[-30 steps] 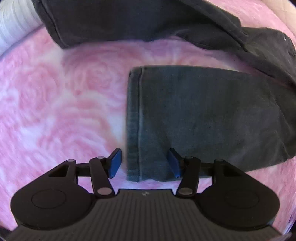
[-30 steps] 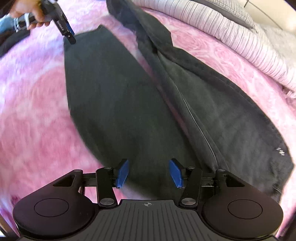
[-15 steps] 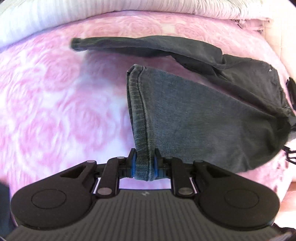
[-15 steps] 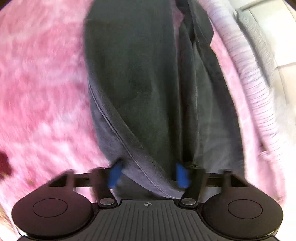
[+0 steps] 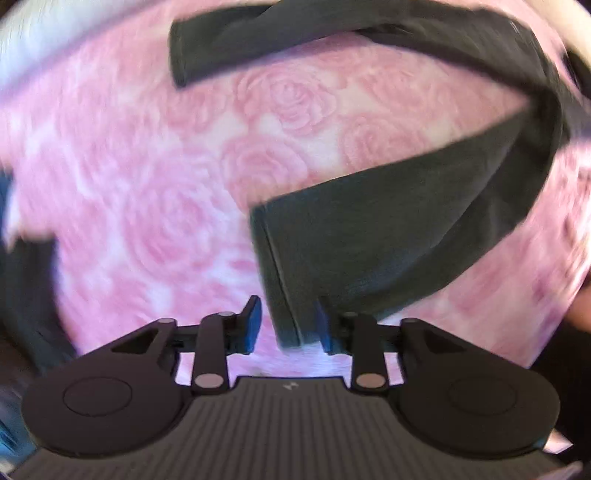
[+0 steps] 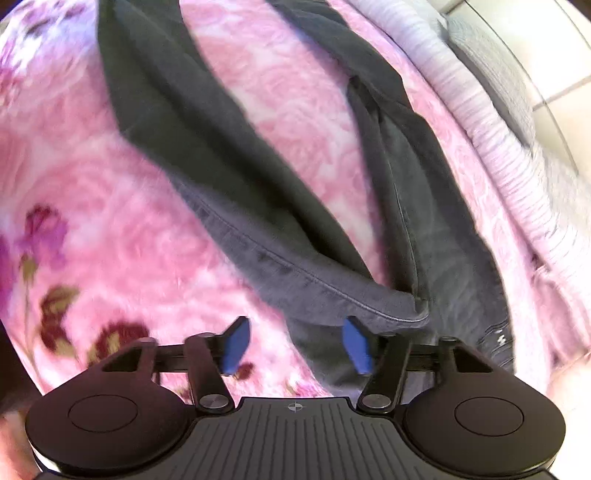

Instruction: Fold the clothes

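Dark grey jeans (image 5: 388, 236) lie on a pink rose-patterned blanket (image 5: 184, 192). In the left wrist view the near leg's hem (image 5: 280, 280) runs down between the blue pads of my left gripper (image 5: 286, 325), which is open around it. The far leg (image 5: 295, 33) stretches across the top. In the right wrist view the jeans (image 6: 258, 177) spread in a V, the two legs apart. My right gripper (image 6: 295, 343) is open, its right pad over the upper end of the near leg (image 6: 332, 291).
A striped white-lilac duvet (image 6: 498, 140) lies along the far right of the bed. A white tiled wall (image 6: 554, 55) stands behind it. Dark cloth (image 5: 26, 295) sits at the left edge of the left wrist view.
My left gripper was shut on the leg hem and has opened around it. The near leg has swung away from the far leg. My right gripper stays open.
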